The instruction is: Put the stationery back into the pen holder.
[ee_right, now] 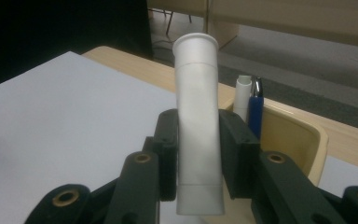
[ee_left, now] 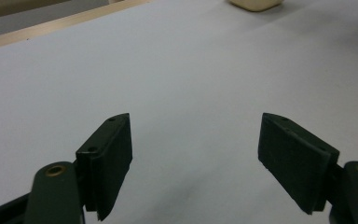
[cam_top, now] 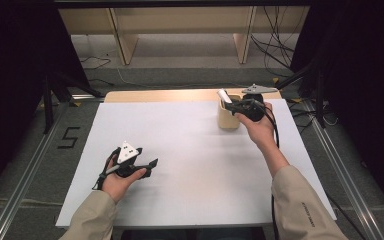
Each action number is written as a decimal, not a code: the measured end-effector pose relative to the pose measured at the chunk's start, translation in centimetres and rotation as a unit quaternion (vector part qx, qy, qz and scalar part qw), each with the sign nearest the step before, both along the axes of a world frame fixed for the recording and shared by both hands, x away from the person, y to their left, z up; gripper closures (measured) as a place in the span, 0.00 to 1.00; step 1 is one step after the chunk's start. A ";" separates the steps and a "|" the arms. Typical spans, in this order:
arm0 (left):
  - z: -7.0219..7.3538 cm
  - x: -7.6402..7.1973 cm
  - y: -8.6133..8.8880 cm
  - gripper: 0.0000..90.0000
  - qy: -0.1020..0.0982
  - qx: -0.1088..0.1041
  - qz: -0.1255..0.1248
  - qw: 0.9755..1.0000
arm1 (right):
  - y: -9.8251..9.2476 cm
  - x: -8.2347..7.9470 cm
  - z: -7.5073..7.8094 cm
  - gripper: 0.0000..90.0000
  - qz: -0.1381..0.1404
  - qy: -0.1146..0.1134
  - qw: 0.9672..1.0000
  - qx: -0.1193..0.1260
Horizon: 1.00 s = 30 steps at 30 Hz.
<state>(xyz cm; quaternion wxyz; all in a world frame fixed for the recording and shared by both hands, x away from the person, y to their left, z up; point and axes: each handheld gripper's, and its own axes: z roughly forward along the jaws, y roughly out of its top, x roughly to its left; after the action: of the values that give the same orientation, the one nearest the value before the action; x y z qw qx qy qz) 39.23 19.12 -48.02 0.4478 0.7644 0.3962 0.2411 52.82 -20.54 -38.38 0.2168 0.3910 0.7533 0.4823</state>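
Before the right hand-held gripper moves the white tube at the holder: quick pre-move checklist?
1. Right hand-held gripper shut on white tube: ok.
2. Tube gripped squarely: not ok, it leans slightly between the pads.
3. Tube's lower end over the beige holder: cannot tell.
4. Room in holder: cannot tell; a blue pen and a white pen stand inside.
5. Left hand-held gripper open, away from holder: ok.

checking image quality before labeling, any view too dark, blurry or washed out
High view: even light on the white table, black surroundings at both sides, soft overall. Left gripper view: dim, bluish; the left tool and its jaws are soft, faint shadow beneath. Right gripper view: the white tube in the right tool is clear, background dim, upper left black.
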 end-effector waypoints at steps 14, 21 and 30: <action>0.0 0.0 0.0 0.29 0.000 0.000 0.000 1.000 | -0.4 0.4 -0.1 0.78 -0.012 0.003 1.000 -0.001; 0.0 0.0 0.0 0.29 0.000 -0.001 0.000 1.000 | -0.6 0.7 -0.3 0.78 -0.020 0.005 1.000 -0.001; 0.0 0.0 0.0 0.29 0.000 -0.001 0.000 1.000 | -0.9 1.3 -0.6 0.78 -0.034 0.012 0.999 -0.003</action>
<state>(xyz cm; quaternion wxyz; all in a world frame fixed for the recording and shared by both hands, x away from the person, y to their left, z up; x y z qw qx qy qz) 39.25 19.13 -48.03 0.4489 0.7636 0.3967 0.2410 54.10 -21.45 -39.00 0.2257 0.4213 0.7436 0.4677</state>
